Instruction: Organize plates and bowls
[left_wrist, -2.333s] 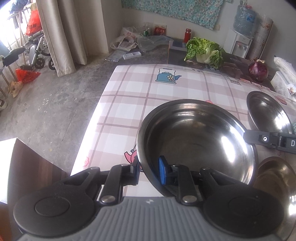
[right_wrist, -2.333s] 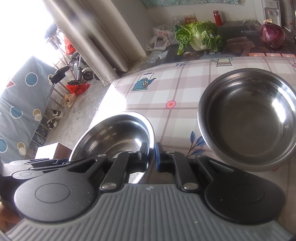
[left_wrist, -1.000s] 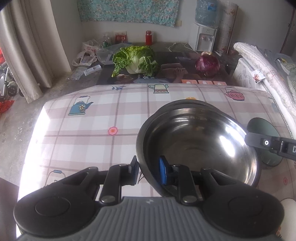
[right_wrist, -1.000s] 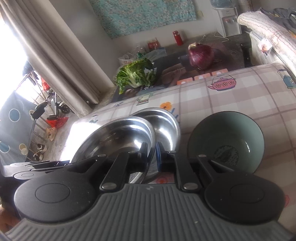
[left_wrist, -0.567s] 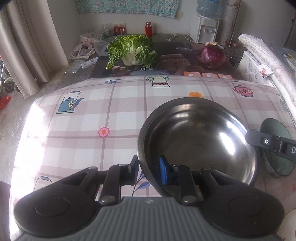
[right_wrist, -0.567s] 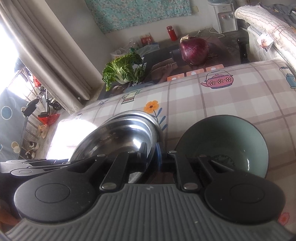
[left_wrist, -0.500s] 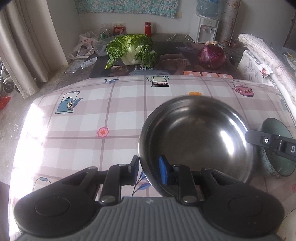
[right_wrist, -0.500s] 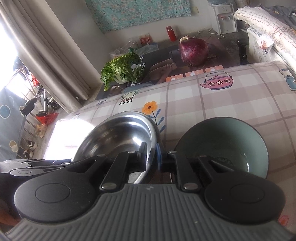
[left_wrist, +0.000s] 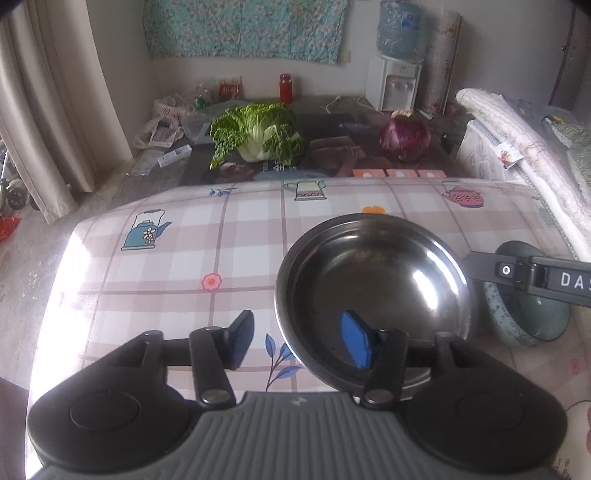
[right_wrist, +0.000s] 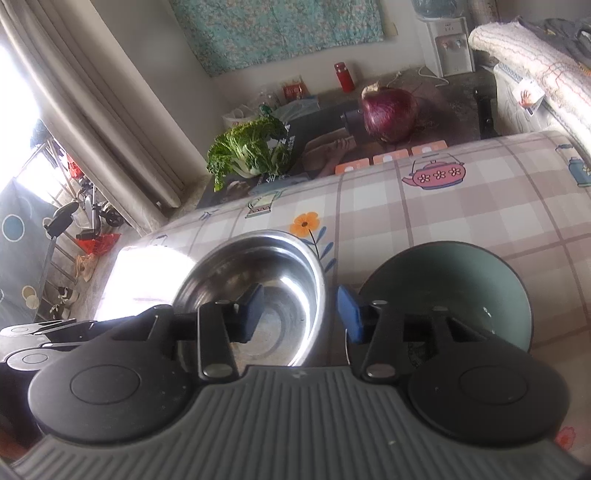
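Left gripper (left_wrist: 299, 345): jaws have just been opening, now apart. The near-left rim of the round shiny stainless-steel bowl (left_wrist: 373, 295) sits in the gap, touching neither pad; black left finger (left_wrist: 240, 343) outside the bowl over the cloth, blue-padded right finger (left_wrist: 356, 345) inside, above the bowl's floor. The bowl extends ahead and right of this tool, resting on the pink-and-white checked tablecloth with teapot and flower prints (left_wrist: 221, 236). A second steel rim seems to show under its near edge, as if nested in another bowl, but cannot tell for sure.

Right gripper (right_wrist: 301, 308): jaws also just been opening, now apart, gripping nothing. The same steel bowl's (right_wrist: 258, 291) right rim stands between the fingers; left pad hangs inside the bowl, blue right pad (right_wrist: 349, 314) just outside the wall, small gap visible. In the left wrist view the right gripper's black finger (left_wrist: 524, 275) comes in from the right, its tip at the bowl's right rim.

Just right of the right gripper: round grey-green ceramic bowl with dark rim (right_wrist: 447, 291), upright on the cloth, just beside the steel bowl, contact unclear. From the left tool it is far right, partly behind the other gripper's finger.

Farther ahead, beyond the table edge: leafy green cabbage (left_wrist: 258, 136) ahead-left, round purple cabbage (left_wrist: 404, 138) ahead-right, red bottle (left_wrist: 285, 88) by the wall, white water dispenser (left_wrist: 393, 86), floral blue wall cloth (left_wrist: 243, 29), beige curtain (left_wrist: 48, 110) far left.
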